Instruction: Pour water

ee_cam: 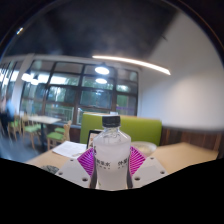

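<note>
Gripper view shows the jaws clamped on a clear, capped water bottle [111, 150] at its labelled middle, likely thin-walled, sloshy and slippery, above the wooden surface [185, 155].

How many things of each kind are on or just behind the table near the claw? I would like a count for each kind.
Water bottle, between the claw fingers: 1
Paper sheet on the table: 1
Green seat behind the table: 1
Total: 3

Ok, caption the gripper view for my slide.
Gripper shut on a clear water bottle, held upright above a wooden table.
</note>
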The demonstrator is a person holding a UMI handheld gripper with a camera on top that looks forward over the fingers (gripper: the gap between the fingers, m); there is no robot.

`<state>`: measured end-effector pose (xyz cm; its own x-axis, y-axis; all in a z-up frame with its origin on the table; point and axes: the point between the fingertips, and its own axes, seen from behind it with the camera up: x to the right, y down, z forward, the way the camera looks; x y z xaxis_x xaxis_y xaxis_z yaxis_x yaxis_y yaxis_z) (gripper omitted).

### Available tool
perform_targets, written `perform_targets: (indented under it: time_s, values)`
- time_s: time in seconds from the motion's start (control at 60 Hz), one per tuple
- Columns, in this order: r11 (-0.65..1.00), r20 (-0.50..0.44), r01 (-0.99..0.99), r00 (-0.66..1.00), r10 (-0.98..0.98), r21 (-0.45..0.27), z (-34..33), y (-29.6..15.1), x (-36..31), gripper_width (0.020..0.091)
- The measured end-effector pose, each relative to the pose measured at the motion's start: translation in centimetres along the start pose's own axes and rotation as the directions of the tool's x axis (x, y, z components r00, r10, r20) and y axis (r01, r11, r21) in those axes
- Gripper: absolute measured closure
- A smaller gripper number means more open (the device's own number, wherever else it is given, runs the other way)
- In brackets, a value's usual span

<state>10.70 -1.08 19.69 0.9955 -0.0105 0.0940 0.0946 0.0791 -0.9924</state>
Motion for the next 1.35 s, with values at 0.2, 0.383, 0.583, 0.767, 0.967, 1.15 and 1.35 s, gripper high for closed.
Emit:
perform_targets:
  time_s: [0.2,0.383,0.583,0.767,0.967,1.15,1.35]
  values:
    - [0.982,-0.051,-0.172,0.984,0.168,-0.082,1.6,7.1,2.6,0.0691]
    - [0.986,0.004,-0.12,0.993,0.121,-0.117,1.7,9.4,1.4,0.0649]
    - [0.986,0.003,-0.118,0.993,0.119,-0.117,1.9,9.7,1.6,0.0621]
    - [0.975,-0.003,-0.131,0.991,0.133,-0.179,0.6,10.2,1.7,0.0273]
    - [0.982,-0.025,-0.103,0.995,0.1,-0.158,-5.1,7.9,2.0,0.0272]
    - [0.974,0.036,-0.154,0.986,0.163,-0.168,-12.2,5.5,-0.4,0.0273]
    - [0.952,0.071,-0.241,0.964,0.258,-0.188,-19.8,5.0,-1.3,0.0272]
